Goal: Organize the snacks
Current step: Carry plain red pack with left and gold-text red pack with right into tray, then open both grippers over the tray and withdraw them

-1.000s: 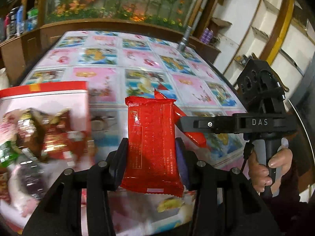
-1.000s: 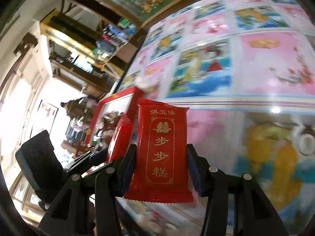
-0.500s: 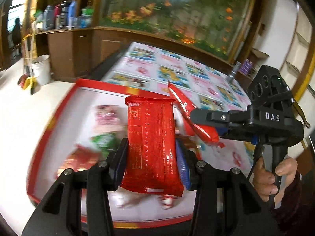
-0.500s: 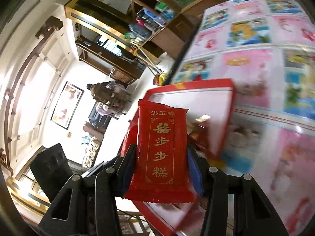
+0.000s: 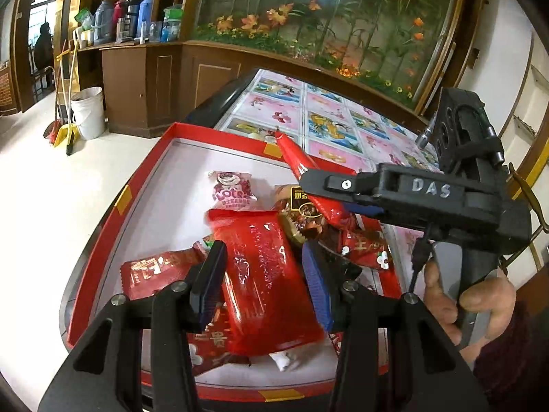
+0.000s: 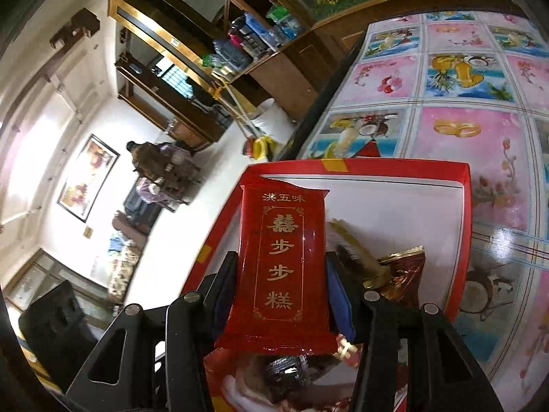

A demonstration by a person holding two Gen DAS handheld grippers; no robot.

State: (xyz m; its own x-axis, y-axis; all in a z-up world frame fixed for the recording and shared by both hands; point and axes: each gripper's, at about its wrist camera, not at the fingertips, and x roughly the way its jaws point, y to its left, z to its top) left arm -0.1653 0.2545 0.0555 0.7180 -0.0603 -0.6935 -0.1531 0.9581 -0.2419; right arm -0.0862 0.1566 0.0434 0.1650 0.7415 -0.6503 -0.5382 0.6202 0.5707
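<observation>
My left gripper [image 5: 262,285] hangs over the red box [image 5: 147,171], shut on a plain red snack packet [image 5: 267,274]. That packet is tilted to the left and blurred between the pads. My right gripper [image 6: 281,281] is shut on a red packet with gold characters [image 6: 281,257], held upright above the box's near left corner [image 6: 219,226]. The left wrist view shows the right gripper [image 5: 308,185] from the side, its packet [image 5: 295,158] sticking out over the box. A hand [image 5: 446,292] grips its handle.
The white-lined box holds several snacks: a pink packet [image 5: 230,189], a dark gold-edged one [image 5: 302,206] and red ones [image 5: 154,271]. It sits at the corner of a table with a picture-tile cover [image 6: 463,130]. A white bucket [image 5: 87,113] and wooden cabinets [image 5: 164,86] stand beyond.
Both grippers swung left from above the patterned table to above the red box, still carrying their packets. The left gripper's packet went from upright to tilted.
</observation>
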